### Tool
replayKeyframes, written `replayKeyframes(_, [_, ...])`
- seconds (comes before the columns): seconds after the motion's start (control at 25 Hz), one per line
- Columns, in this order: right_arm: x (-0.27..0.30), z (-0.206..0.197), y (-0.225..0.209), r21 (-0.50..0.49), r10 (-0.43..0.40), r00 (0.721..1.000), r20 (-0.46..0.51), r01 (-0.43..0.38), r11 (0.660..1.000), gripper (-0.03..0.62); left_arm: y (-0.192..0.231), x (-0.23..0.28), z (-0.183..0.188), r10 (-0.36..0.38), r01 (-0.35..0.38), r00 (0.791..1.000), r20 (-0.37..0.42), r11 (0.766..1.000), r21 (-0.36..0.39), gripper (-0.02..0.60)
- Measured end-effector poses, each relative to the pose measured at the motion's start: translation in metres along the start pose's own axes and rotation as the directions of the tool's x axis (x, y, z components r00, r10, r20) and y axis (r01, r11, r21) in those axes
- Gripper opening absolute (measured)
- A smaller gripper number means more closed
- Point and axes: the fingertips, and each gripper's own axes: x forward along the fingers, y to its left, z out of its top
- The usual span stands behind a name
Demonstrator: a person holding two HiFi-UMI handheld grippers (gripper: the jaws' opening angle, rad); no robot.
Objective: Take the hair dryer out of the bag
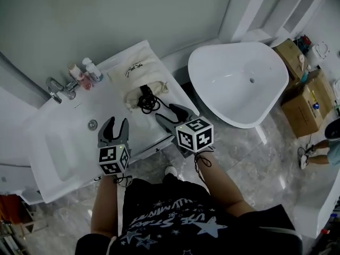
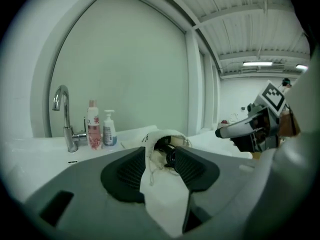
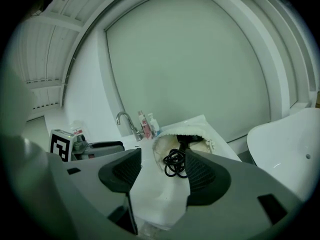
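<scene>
**A:** Where is the hair dryer from where I stand?

**B:** Your hair dryer (image 3: 189,139) sits inside the cream cloth bag (image 1: 139,73), with its dark body showing just inside the open mouth. Its black cord (image 1: 149,101) spills out of that mouth in a loose coil onto the white counter (image 1: 58,142). In the head view the bag lies at about one o'clock from your left gripper (image 1: 117,121) and eleven o'clock from your right gripper (image 1: 164,111).

**A:** Am I holding anything?

**B:** No. Your left jaws stand apart at a moderate gap and the pads touch nothing. Your right jaws stand wide and are bare too. Each gripper view looks through the gap at the bag's mouth. Neither gripper touches the bag; the right one is near the cord.

**A:** What else is around?

**B:** The faucet (image 1: 56,89) is at ten o'clock from your left gripper, with two bottles (image 1: 86,71) just beside it. The bathtub (image 1: 239,84) is at two o'clock from your right gripper.
</scene>
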Motion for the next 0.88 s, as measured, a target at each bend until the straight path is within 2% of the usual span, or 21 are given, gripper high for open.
replayKeyframes(0.16, [0.013, -0.002, -0.006, 0.002, 0.027, 0.999, -0.032, -0.027, 1.000, 0.261, 0.000, 0.029, -0.001, 0.022, -0.021, 0.998, -0.051, 1.000, 0.019, 0.202])
replayKeyframes(0.44, [0.040, -0.006, -0.013, 0.040, 0.025, 0.997, -0.076, -0.022, 0.999, 0.258, 0.015, 0.083, -0.016, 0.014, -0.009, 0.988, -0.154, 0.999, 0.031, 0.202])
replayKeyframes(0.68, [0.065, -0.007, -0.022, 0.025, -0.010, 0.987, -0.161, 0.014, 1.000, 0.256, 0.028, 0.125, -0.036, -0.032, 0.042, 0.971, -0.239, 0.998, 0.039, 0.202])
replayKeyframes(0.72, [0.072, -0.006, -0.025, 0.023, -0.019, 0.985, -0.169, 0.023, 0.999, 0.256, 0.029, 0.129, -0.038, -0.044, 0.055, 0.967, -0.250, 0.998, 0.037, 0.190])
replayKeyframes(0.8, [0.085, -0.001, -0.030, 0.020, -0.040, 0.983, -0.181, 0.044, 0.999, 0.253, 0.031, 0.133, -0.041, -0.071, 0.085, 0.961, -0.268, 0.996, 0.041, 0.094])
replayKeyframes(0.88, [0.099, 0.003, -0.036, 0.016, -0.061, 0.979, -0.195, 0.065, 0.998, 0.252, 0.030, 0.136, -0.040, -0.111, 0.126, 0.956, -0.273, 0.991, 0.039, 0.070])
